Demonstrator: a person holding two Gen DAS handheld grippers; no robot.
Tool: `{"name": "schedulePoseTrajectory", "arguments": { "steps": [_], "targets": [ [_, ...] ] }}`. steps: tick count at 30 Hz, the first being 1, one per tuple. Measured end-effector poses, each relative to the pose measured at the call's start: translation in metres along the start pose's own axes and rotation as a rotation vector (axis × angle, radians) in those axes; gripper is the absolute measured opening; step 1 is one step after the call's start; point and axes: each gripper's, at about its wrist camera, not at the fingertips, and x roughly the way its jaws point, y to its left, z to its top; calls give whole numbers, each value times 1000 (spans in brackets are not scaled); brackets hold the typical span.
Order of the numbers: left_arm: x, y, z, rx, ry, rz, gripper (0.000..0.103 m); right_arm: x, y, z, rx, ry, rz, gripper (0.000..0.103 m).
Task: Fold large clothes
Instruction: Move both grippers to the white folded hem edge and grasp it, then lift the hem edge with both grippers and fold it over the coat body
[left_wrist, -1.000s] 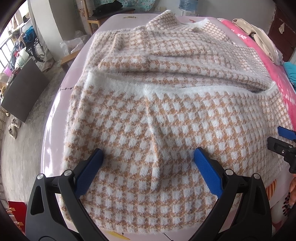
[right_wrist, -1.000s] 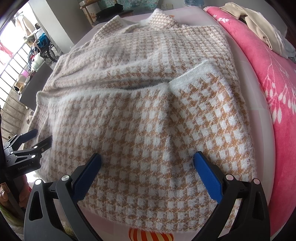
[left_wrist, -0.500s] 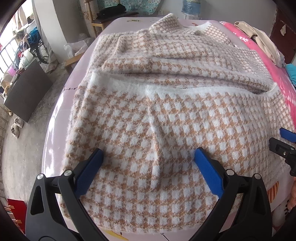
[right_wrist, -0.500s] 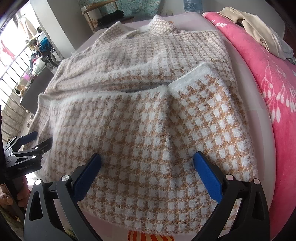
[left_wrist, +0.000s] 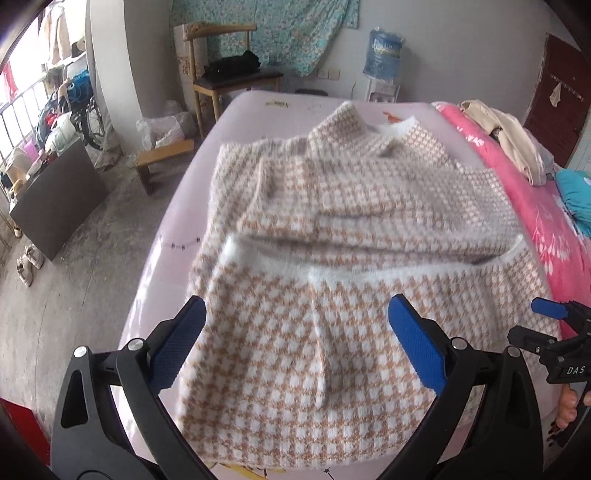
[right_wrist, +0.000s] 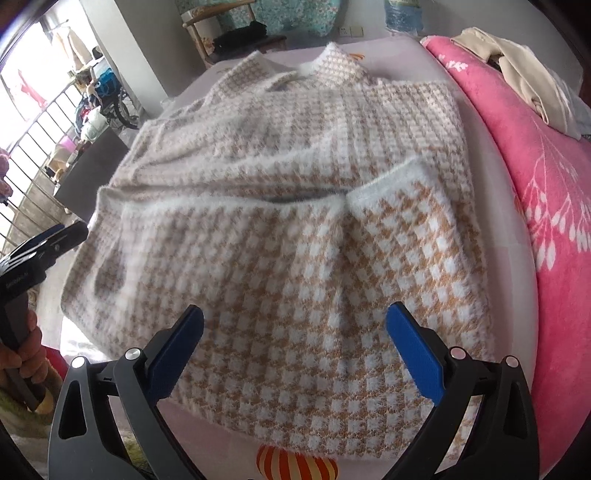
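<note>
Across the pale pink bed sheet (left_wrist: 236, 122) lies the houndstooth sweater (left_wrist: 332, 332), tan and white, fuzzy, spread wide with its collar (left_wrist: 345, 122) toward 12 o'clock. Its lower part is turned up over the body, so that a white ribbed hem (right_wrist: 236, 206) runs across the middle from 9 to 3 o'clock. In my right wrist view that hem shows in two pieces that meet near the centre, with a dark gap under the fold.

My left gripper (left_wrist: 295, 339) hangs over the near edge of the sweater at 6 o'clock, its blue pads (left_wrist: 177, 345) spread wide with nothing between them. My right gripper (right_wrist: 295, 339) is likewise spread apart and grasps nothing, over the near right part of the cloth. From the left view I see the right gripper's tips at 3 o'clock, just past the sweater's edge; from the right view the left gripper sits at 9 o'clock, held by a hand (right_wrist: 22, 354), clear of the fabric.

At 2 o'clock a bright pink blanket (right_wrist: 535, 166) borders the sweater, with beige clothes (right_wrist: 524, 70) heaped on it. Beyond the bed at 12 o'clock stand a wooden chair (left_wrist: 229, 74) with dark cloth on the seat and a water dispenser (left_wrist: 382, 62). A red-and-yellow striped print (right_wrist: 295, 461) on the sheet peeks out under the hem nearest me.
</note>
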Motion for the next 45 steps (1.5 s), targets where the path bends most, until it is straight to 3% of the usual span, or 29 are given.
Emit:
{"name": "schedulePoseTrajectory", "arguments": {
  "steps": [5,10,15,18,23,28,30,32,35,36,37,40,45],
  "targets": [
    [-20,6,54,34,-117,-45,96,-40,-3,41,-52,-94,64,97],
    [-5,-2,128,47,-165,-123,96,-65,-21,110,-84,-186,65,97],
    [32,-8,195,22,-188,-233,95,-43,-38,190,-68,-179,67,93],
    [74,-16,232,-1,-146,-290,95,-12,-52,235,-19,-132,115,90],
    [163,-41,276,23,-1,-295,95,57,-66,302,47,-51,144,82],
    [244,-56,292,13,126,-269,95,129,-76,345,80,25,100,71],
    [264,-60,291,15,153,-254,94,157,-81,353,101,69,89,62],
    [278,-62,290,13,175,-247,84,176,-85,355,116,102,74,53],
    [292,-61,288,-14,218,-254,54,194,-87,352,125,147,73,27],
    [293,-61,287,-22,226,-269,36,193,-87,350,123,147,84,17],
    [291,-60,287,-24,231,-288,25,189,-86,348,114,135,85,15],
    [265,-63,285,15,179,-315,18,163,-76,340,69,93,103,12],
    [201,-69,274,111,105,-360,15,110,-56,314,-25,36,121,12]
  ]
}}
